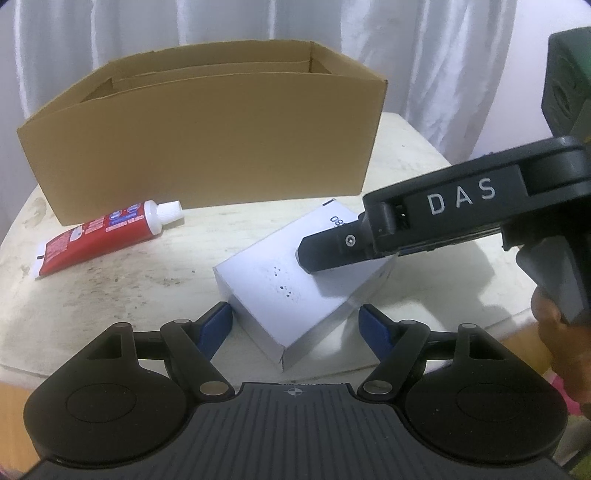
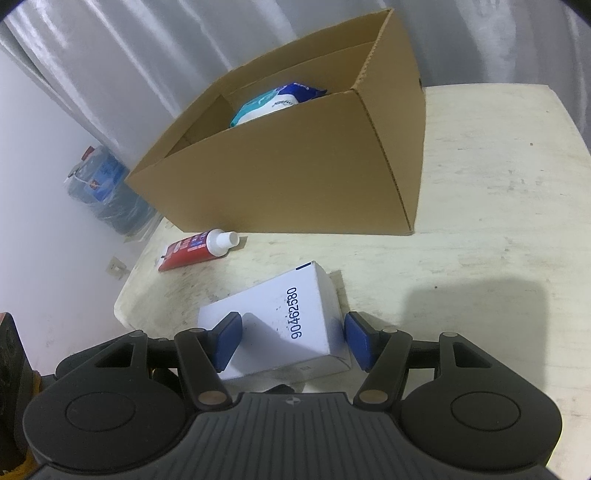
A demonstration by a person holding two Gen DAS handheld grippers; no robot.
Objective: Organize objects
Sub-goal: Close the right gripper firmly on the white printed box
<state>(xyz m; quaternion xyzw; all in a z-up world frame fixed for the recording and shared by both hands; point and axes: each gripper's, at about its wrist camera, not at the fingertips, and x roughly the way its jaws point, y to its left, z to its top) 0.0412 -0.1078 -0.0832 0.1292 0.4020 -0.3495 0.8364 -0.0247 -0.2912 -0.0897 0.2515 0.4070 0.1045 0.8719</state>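
A white box printed with a number lies on the pale table, also in the right wrist view. My left gripper is open, its blue pads on either side of the box's near corner. My right gripper is open, its pads flanking the box from above; it shows in the left wrist view over the box's far end. A red toothpaste tube lies left, also in the right wrist view. The open cardboard box stands behind, holding a blue-white packet.
White curtains hang behind the table. Bagged items sit on the floor past the table's left edge. A dark green device shows at far right. A bare stretch of table lies right of the cardboard box.
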